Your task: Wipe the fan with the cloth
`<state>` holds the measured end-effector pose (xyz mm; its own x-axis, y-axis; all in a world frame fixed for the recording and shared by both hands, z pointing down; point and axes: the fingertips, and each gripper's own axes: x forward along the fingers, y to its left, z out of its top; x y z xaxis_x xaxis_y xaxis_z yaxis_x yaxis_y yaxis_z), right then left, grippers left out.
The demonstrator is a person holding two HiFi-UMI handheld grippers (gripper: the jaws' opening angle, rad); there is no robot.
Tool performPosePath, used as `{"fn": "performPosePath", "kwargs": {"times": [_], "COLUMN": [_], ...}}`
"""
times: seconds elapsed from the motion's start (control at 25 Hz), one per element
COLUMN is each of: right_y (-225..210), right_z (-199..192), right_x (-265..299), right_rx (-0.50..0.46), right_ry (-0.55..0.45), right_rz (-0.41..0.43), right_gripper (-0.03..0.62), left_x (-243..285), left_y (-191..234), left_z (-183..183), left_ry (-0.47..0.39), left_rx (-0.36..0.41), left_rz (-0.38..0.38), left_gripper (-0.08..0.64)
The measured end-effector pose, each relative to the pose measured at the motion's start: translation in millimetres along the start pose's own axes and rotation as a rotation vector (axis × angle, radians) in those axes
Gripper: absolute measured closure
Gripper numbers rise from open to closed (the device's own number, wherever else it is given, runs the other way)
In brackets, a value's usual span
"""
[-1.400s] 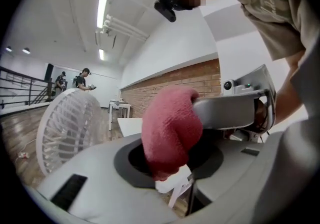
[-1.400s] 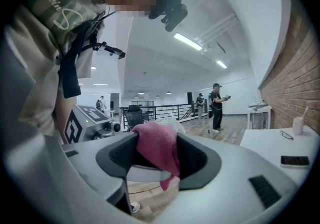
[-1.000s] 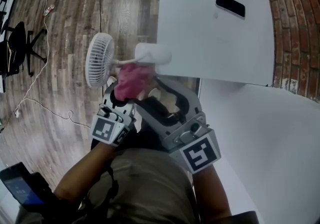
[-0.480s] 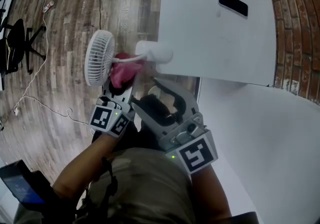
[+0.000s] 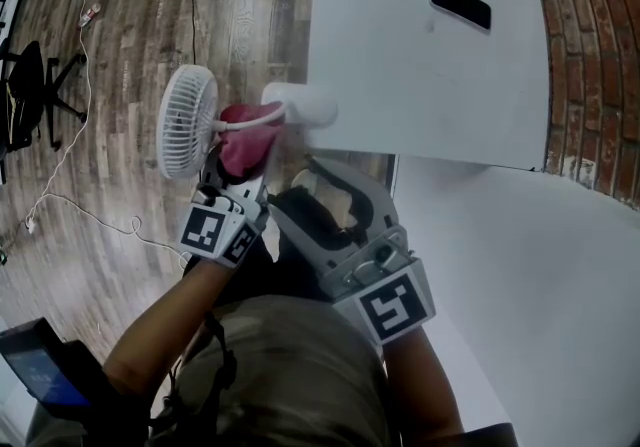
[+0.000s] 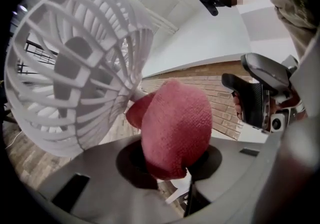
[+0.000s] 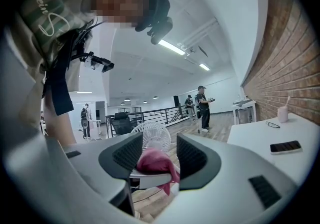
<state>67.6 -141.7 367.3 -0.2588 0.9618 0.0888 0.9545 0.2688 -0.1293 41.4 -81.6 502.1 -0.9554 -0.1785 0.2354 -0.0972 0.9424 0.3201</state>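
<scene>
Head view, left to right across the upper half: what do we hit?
Black office chair → fan head → pink cloth → black phone on the white table → brick wall.

"How does the fan look?"
"I see a small white fan (image 5: 187, 122), its round cage on edge, out past the table (image 5: 420, 85) edge on a thin neck."
"And the cloth?"
"The pink cloth (image 5: 245, 140) is bunched against that neck, just behind the cage."
</scene>
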Motion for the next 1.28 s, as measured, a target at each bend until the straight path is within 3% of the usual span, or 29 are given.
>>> {"fn": "performPosePath", "kwargs": {"times": [0.52,0.76,1.04,1.2,1.28], "right_y": [-17,-30,-11,-15,-14], "right_z": [-16,-23,-36,-61,-70], "right_x": [-8,-17,-2,5,11], "right_rx": [0.030,0.075,-0.017,0.062,0.116], "right_ry": [0.027,0.030,0.080,0.180,0.217], "right_rz": [-0.028,-0.070,-0.019,-0.091,-0.089], "right_gripper": [0.371,0.371,0.370,0.371,0.370], "left_x": [29,39,41,36,30], "left_y": [-12,-9,1,-3,-6], "left_z": [-21,-33,-47,-45,-42], "left_ry": [0.100,0.141,0.182,0.164,0.155], "left_rx": [0.065,0.065,0.060,0.086,0.105], "left_rz": [-0.076,-0.074,-0.068,-0.086,-0.084], "left_gripper": [0.466,0.466,0.466,0.465,0.462]}}
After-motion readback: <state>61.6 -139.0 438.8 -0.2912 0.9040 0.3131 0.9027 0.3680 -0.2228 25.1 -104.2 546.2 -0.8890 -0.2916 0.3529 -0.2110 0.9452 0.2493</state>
